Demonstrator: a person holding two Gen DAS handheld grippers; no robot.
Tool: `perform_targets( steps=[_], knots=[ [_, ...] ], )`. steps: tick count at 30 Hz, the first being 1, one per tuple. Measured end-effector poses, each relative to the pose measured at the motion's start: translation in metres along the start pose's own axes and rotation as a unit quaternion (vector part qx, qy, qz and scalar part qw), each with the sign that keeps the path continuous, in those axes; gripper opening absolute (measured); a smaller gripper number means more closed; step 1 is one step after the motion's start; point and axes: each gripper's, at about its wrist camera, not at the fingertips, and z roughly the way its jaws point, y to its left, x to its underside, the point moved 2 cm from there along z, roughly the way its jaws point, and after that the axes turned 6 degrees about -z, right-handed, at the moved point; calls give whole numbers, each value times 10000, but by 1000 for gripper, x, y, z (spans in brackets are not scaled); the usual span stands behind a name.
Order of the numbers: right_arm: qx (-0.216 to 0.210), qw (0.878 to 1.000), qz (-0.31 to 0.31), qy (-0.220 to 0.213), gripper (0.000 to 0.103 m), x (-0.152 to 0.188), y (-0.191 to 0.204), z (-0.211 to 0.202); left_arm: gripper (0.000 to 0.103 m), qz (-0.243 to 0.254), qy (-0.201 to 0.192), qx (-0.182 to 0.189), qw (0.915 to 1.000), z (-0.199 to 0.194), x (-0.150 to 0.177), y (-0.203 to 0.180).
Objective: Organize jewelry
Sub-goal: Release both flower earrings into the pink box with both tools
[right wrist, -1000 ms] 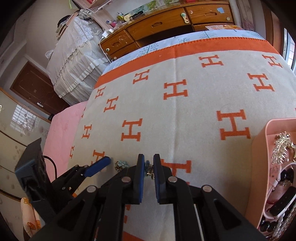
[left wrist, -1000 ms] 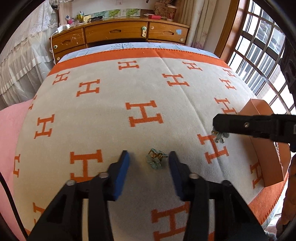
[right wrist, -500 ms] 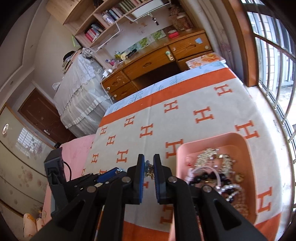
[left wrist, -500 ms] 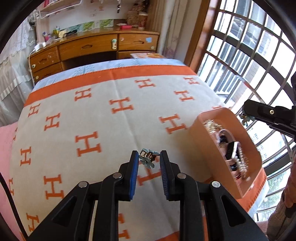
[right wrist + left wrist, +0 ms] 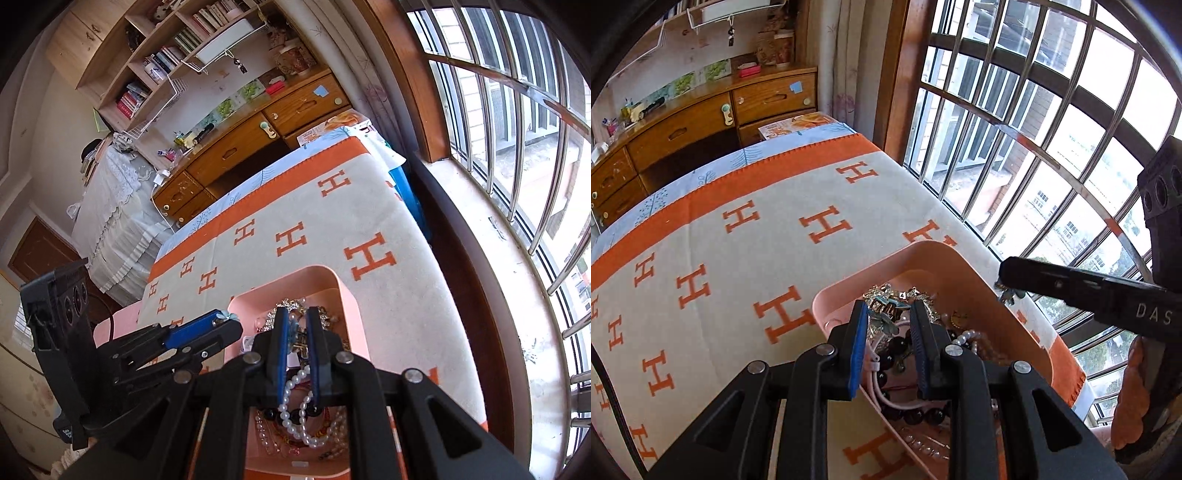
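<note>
A home bedroom: blanket-covered bed (image 5: pixel 738 229), wooden drawers (image 5: pixel 258 144), bookshelves (image 5: pixel 155 55).

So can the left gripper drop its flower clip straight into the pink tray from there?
Probably yes. The left gripper, shut on the flower clip, hangs over the open pink tray; only jewelry lies below, and the right gripper sits off to the side.

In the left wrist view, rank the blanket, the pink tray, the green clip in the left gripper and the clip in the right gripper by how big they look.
1. blanket
2. pink tray
3. green clip in the left gripper, though its nearness to the camera flatters it
4. clip in the right gripper, mostly hidden by the fingers
</note>
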Motion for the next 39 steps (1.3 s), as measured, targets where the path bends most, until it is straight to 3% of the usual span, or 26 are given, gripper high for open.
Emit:
perform_targets(
  steps=[9,12,23,26,28,34,39],
  knots=[
    [32,9990,37,454,11,6,-12,17,21,7,102,-130,9999,16,-12,-6],
    [65,9993,87,370,22,9,-17,12,21,-22,172,-72,9998,21,-14,-9],
    [32,9998,179,-8,22,13,-24,-14,22,-81,335,69,9994,42,-33,-26],
    [63,9999,144,-12,22,14,-23,-16,41,-140,279,65,9995,40,-34,-27],
    [92,9999,108,-15,22,16,-21,-18,60,-221,162,68,9996,34,-34,-25],
    [97,9999,12,-68,22,19,-14,-27,60,-308,48,-29,9995,14,-29,-19],
    [104,9996,-256,-90,22,24,2,-36,60,-407,-65,-324,9986,-13,-6,-6]
  ],
)
